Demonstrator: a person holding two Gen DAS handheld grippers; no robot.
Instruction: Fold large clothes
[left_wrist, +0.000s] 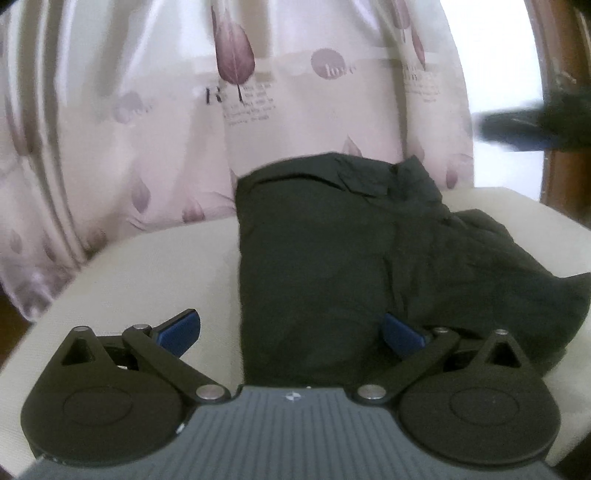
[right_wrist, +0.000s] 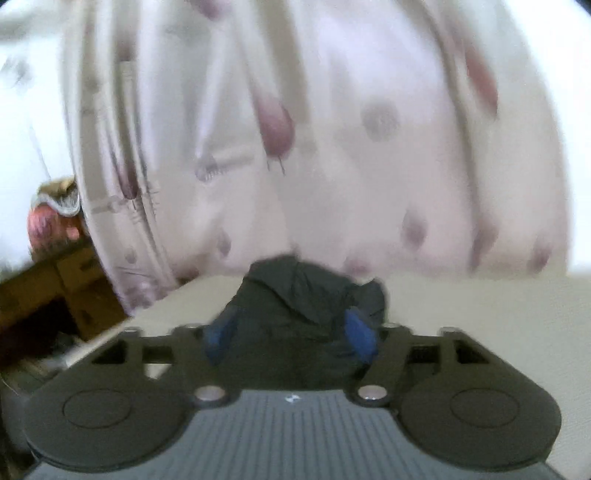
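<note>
- A dark garment (left_wrist: 332, 258), partly folded into a block, lies on the cream cushion (left_wrist: 147, 277); it reaches the far edge, by the printed curtain (left_wrist: 147, 110).
- Its right side is looser and more crumpled, spreading toward the cushion's right edge.
- Left gripper (left_wrist: 291, 334): jaws spread wide, holding nothing, over the near part of the garment.
- Right gripper (right_wrist: 290, 338): view blurred; blue pads (right_wrist: 360, 338) stand apart either side of dark cloth (right_wrist: 295, 314), grip cannot be told.
- No containers are identifiable.
</note>
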